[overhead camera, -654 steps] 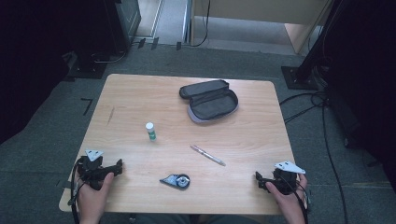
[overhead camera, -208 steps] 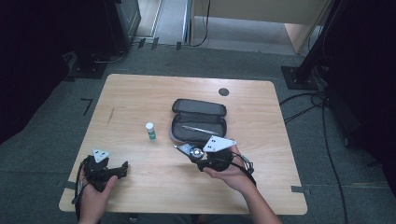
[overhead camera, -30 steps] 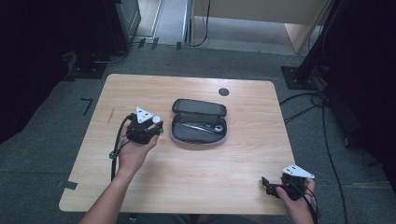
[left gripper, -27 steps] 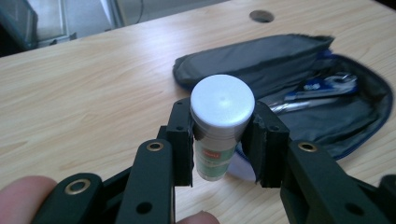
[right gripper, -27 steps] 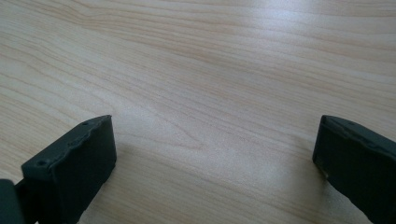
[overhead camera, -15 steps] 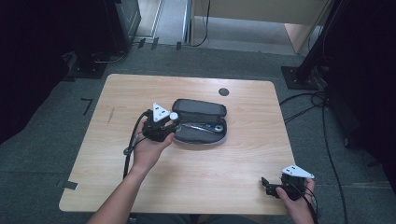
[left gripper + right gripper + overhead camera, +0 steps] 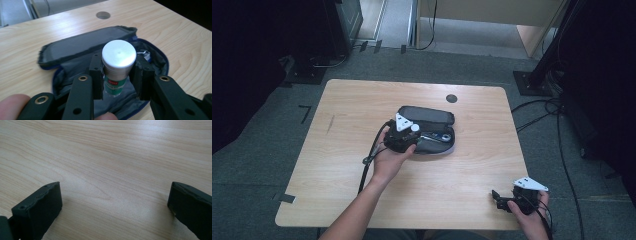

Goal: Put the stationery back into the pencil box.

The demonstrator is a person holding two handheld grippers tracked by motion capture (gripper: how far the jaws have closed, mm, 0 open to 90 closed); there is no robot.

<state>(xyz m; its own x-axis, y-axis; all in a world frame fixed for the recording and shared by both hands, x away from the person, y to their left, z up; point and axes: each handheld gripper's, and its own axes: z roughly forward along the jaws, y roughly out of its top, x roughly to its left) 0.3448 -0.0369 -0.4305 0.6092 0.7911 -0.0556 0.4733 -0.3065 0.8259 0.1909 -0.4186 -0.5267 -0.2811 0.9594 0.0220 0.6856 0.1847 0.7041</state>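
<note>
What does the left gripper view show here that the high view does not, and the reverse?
Left gripper view: the small bottle's green label and its white cap pinched between the jaws, over the grey lining of the open pencil case.
High view: the right gripper resting near the table's front right corner, and the floor cables.
Both: the left gripper holding the bottle over the case, and the table's round hole.

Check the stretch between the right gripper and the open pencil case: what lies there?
Bare tabletop alone, in the high view, lies between the right gripper and the pencil case.
</note>
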